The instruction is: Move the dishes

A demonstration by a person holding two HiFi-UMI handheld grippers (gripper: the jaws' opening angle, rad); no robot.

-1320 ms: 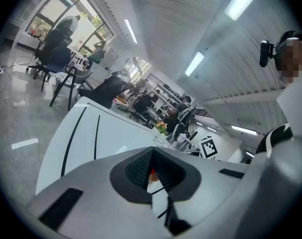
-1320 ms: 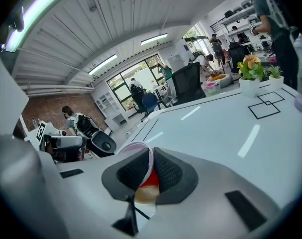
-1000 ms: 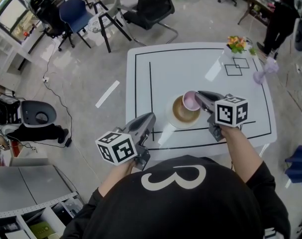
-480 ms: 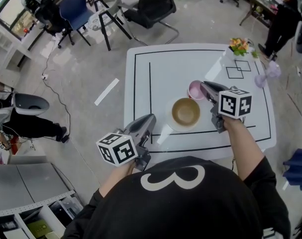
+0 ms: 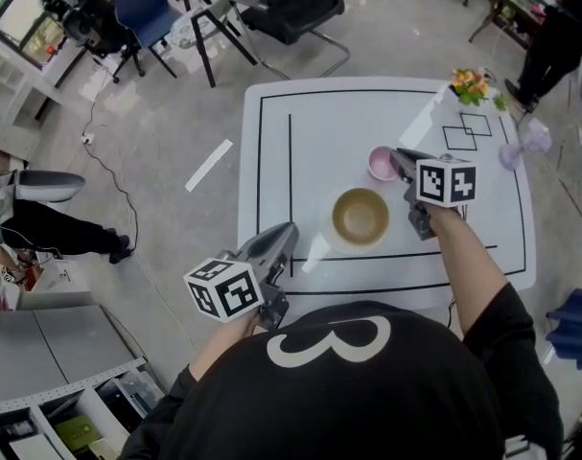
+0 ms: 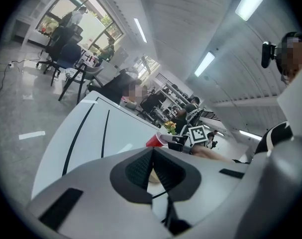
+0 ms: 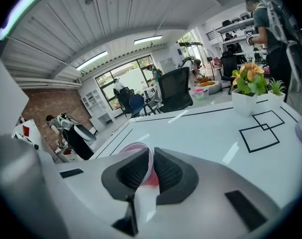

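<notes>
Head view, left to right: the left gripper hangs near-left of the brown bowl, jaws together on nothing. The bowl sits on its plate, seemingly not yet handled. Just beyond the bowl, the pink cup is clamped by its rim in the right gripper; whether it rests on the table is unclear. A second ago the cup hung over the bowl; releasing it remains.

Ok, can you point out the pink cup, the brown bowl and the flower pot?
pink cup [image 5: 379, 164], head view, on its open inside.
brown bowl [image 5: 360, 216], head view, on the middle of its inside.
flower pot [image 7: 244, 104], right gripper view, on its white side wall.
</notes>
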